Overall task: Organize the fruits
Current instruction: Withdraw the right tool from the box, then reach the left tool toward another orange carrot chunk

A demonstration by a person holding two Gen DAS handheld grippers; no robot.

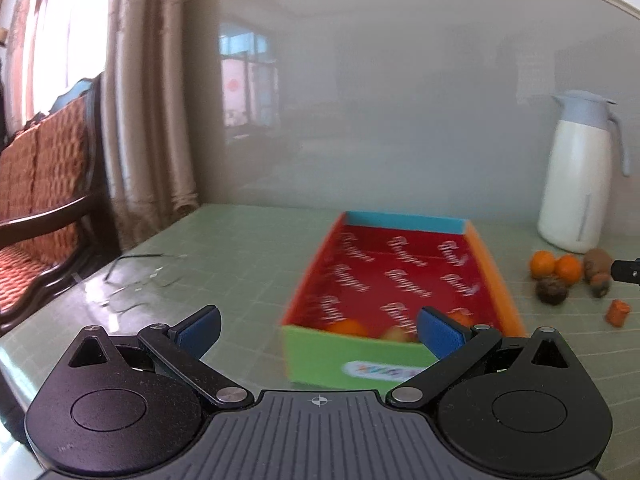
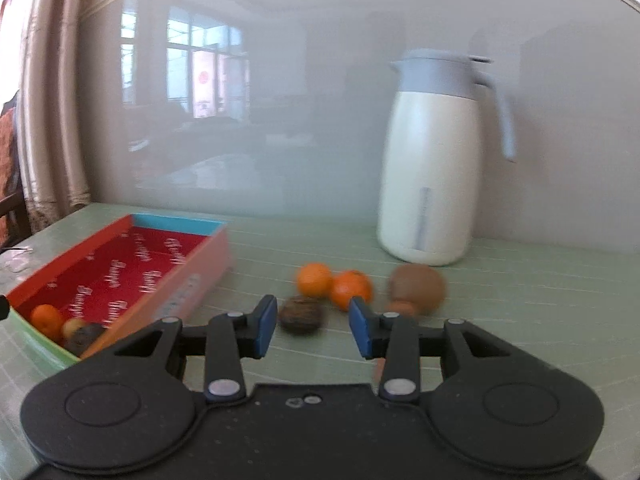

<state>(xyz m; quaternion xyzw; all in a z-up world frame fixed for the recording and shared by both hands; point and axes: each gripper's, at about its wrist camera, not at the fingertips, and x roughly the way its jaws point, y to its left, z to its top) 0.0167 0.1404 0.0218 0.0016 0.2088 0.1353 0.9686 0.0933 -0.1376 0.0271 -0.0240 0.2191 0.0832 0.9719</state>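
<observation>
A colourful cardboard box (image 1: 486,256) with a red floor lies on the green table; it also shows in the right wrist view (image 2: 188,280). An orange (image 2: 46,317), a pale fruit (image 2: 73,327) and a dark fruit (image 2: 86,336) lie in its near end. On the table to its right lie two oranges (image 2: 314,279) (image 2: 352,288), a dark wrinkled fruit (image 2: 301,314) and a brown kiwi (image 2: 418,284). My left gripper (image 1: 318,330) is wide open and empty before the box. My right gripper (image 2: 313,330) is open and empty, just short of the dark wrinkled fruit.
A white thermos jug (image 2: 434,160) with a grey lid stands at the back by the glass wall. An orange chunk (image 1: 618,313) lies right of the loose fruits. Wire-framed glasses (image 1: 140,276) lie at the table's left. A wooden chair (image 1: 44,184) stands beyond the left edge.
</observation>
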